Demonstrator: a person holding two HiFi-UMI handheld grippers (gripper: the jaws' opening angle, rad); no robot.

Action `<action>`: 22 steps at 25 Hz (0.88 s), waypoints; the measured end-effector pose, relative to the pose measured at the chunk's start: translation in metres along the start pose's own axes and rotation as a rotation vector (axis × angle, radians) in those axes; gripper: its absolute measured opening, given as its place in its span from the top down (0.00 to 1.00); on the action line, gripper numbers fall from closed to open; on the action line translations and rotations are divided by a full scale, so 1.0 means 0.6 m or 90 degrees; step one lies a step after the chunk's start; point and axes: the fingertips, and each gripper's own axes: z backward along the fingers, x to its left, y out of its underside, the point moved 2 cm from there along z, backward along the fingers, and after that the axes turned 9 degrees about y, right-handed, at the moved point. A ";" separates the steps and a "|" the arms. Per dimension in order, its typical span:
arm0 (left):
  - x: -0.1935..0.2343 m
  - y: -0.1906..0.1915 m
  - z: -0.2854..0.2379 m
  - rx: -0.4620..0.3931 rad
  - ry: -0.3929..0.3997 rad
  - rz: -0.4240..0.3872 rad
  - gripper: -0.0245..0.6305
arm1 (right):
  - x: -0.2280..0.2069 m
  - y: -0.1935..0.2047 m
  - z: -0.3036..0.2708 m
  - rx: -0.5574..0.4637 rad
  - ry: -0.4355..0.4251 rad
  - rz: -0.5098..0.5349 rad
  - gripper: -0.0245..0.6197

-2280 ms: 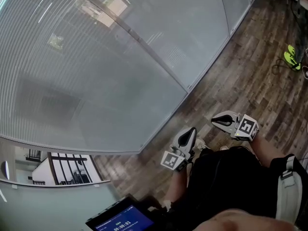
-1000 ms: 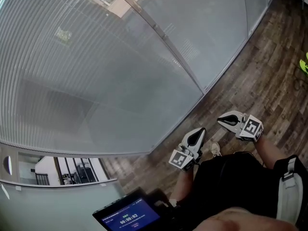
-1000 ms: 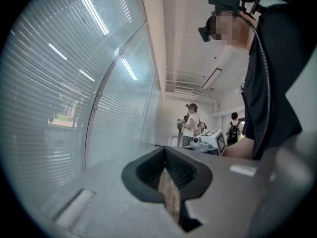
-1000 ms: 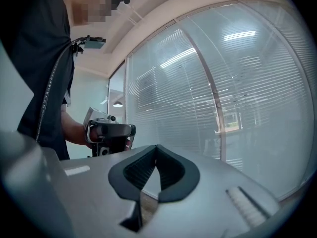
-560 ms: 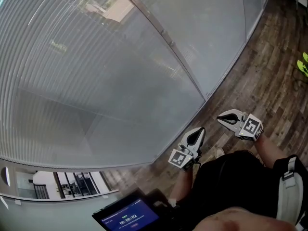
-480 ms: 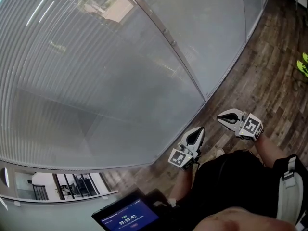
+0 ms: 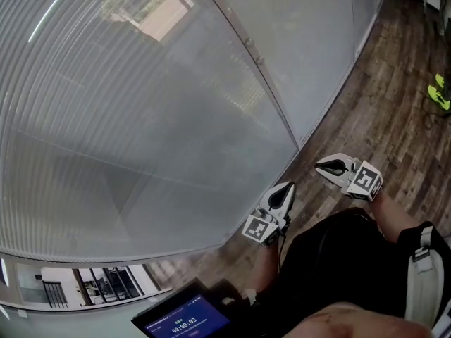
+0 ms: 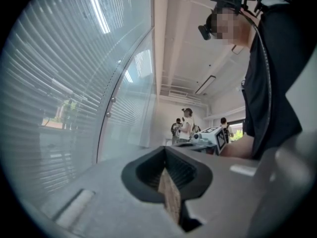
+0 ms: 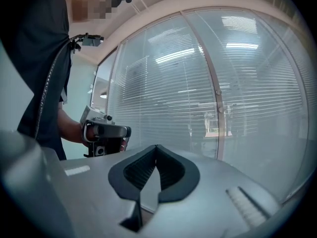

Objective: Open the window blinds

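I've stepped nearer; grey slatted window blinds point(image 7: 141, 118) lie ahead-left, nearest my empty, closed white left gripper point(image 7: 287, 188); right gripper point(image 7: 321, 165) likewise.

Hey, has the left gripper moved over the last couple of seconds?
Yes. In the head view the left gripper now lies closer to the foot of the window post than before, and it has shifted from just right of that foot to slightly left of it.

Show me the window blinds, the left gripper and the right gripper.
window blinds point(image 7: 141, 104): head view, mid slats
left gripper point(image 7: 287, 188): head view, between its shut fingertips
right gripper point(image 7: 321, 165): head view, between its shut fingertips
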 end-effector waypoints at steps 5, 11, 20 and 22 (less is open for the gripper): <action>0.005 -0.027 -0.007 -0.012 0.003 0.012 0.96 | 0.004 -0.002 -0.016 0.010 -0.003 0.001 0.95; 0.015 -0.018 -0.007 -0.011 0.007 0.017 0.96 | -0.003 -0.005 -0.022 0.007 0.002 0.003 0.95; 0.043 -0.016 -0.015 -0.005 -0.016 0.017 0.96 | -0.025 0.009 -0.045 0.016 -0.020 -0.003 0.95; 0.057 -0.018 -0.017 -0.002 -0.031 0.009 0.96 | -0.041 0.009 -0.057 0.015 -0.024 0.001 0.95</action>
